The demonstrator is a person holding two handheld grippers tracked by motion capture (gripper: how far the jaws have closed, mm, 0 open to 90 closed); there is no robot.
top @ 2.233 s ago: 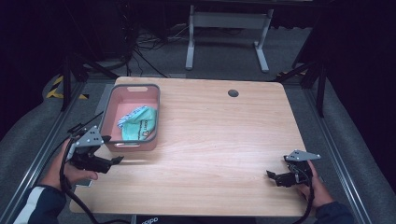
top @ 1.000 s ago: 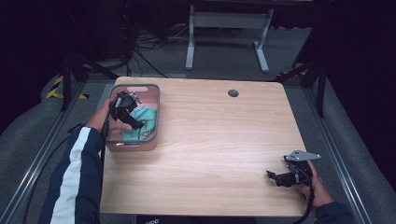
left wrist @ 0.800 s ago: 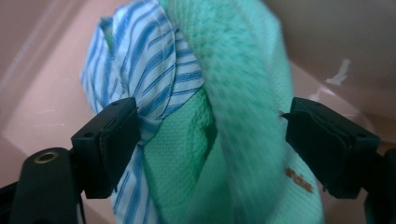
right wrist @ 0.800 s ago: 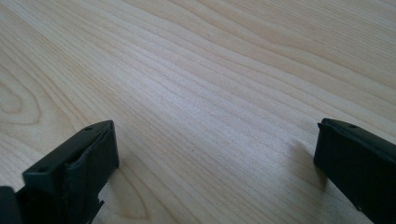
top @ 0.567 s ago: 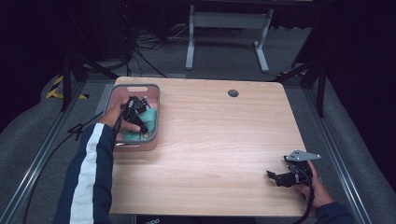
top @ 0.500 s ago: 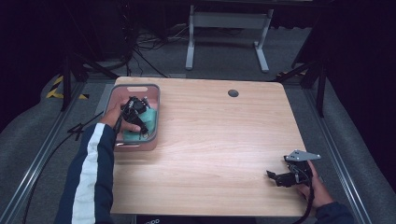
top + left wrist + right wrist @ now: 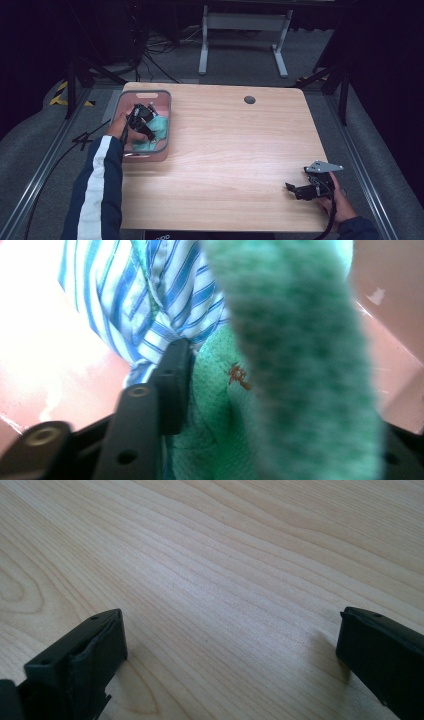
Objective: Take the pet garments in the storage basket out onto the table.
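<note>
Left gripper (image 7: 141,118) is inside the pink plastic bin (image 7: 165,131) at the table's ten o'clock, jaws buried in a green knitted cloth (image 7: 280,390) beside a blue-striped white fabric (image 7: 165,300); grip cannot be confirmed. Right gripper (image 7: 300,191) rests at five o'clock on the pale wooden table (image 7: 235,150), jaws spread wide, empty

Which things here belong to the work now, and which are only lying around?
In the work:
- left tongs, down in the pink bin
- green cloth
- blue striped cloth

Standing by:
- right tongs, open, over bare table
- table's cable hole
- metal stand behind
</note>
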